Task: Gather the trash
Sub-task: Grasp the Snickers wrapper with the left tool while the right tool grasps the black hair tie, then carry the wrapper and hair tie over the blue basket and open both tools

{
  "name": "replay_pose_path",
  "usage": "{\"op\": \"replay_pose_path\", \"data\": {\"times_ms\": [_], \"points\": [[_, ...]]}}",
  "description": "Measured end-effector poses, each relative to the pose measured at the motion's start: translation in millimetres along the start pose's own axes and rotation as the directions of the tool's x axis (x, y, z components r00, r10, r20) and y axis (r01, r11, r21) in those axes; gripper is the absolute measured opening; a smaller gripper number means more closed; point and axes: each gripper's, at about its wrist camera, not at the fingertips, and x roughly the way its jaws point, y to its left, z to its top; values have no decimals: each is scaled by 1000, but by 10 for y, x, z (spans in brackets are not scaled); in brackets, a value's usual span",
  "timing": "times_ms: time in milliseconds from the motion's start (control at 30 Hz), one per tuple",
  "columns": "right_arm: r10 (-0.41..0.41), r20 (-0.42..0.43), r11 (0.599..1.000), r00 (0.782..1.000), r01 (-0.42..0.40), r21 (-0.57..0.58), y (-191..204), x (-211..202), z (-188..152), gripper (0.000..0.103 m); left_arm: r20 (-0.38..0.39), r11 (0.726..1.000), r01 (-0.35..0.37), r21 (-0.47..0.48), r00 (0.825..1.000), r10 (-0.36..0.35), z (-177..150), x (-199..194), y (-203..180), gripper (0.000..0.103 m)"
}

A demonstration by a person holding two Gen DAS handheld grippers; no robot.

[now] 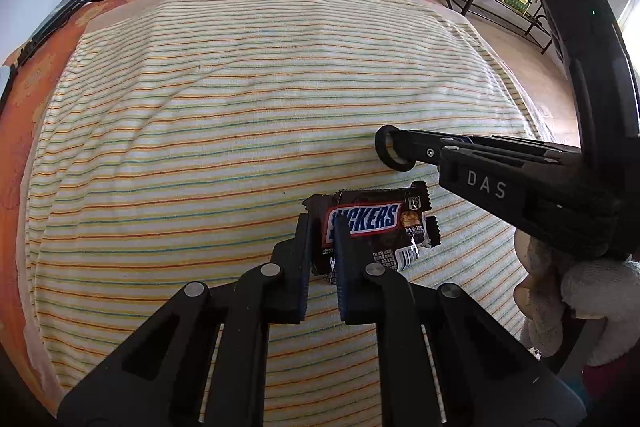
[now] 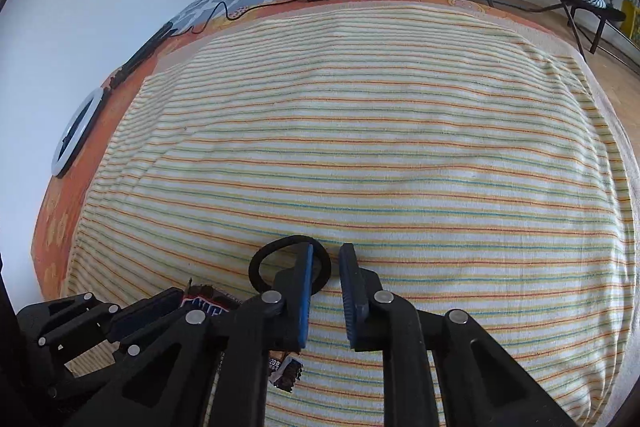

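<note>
Both grippers are down over the striped bed cover (image 1: pixel 240 107), working near its front edge toward the right-hand side. The left gripper (image 1: pixel 322 227) has its jaws pinched on the Snickers wrapper (image 1: pixel 376 223), biting its left end so the rest of the packet lies flat and free on the cloth; a thin, floppy piece like this is best caught by an edge, and that looks like the reason for the angle.

Just behind the wrapper, a little farther from the front edge, lies a black ring (image 2: pixel 290 263), perhaps a hair tie. The right gripper (image 2: pixel 326 259) reaches it from the side. In the left wrist view its fingers look drawn together at the ring; in its own view one blue pad (image 2: pixel 306 287) crosses over the loop and the other stands just outside it. The jaws read as closed, but whether the band is truly pinched I cannot tell.

Two pieces of trash, one tool each: the likely next step is lifting both away, once the ring's hold proves sound.
</note>
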Motion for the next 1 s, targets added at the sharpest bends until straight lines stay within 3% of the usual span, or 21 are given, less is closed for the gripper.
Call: {"op": "replay_pose_path", "data": {"times_ms": [267, 567, 1000], "points": [[33, 44, 998, 998, -36, 60, -130, -199, -11, 1, 37, 1000, 14, -8, 999, -14, 10, -175, 18, 6], [35, 126, 999, 991, -39, 29, -48, -659, -28, 2, 99, 1000, 23, -15, 995, -21, -16, -516, 28, 6], [67, 171, 998, 983, -67, -4, -48, -1246, -374, 2, 201, 999, 4, 36, 980, -11, -238, -1175, -116, 6]]}}
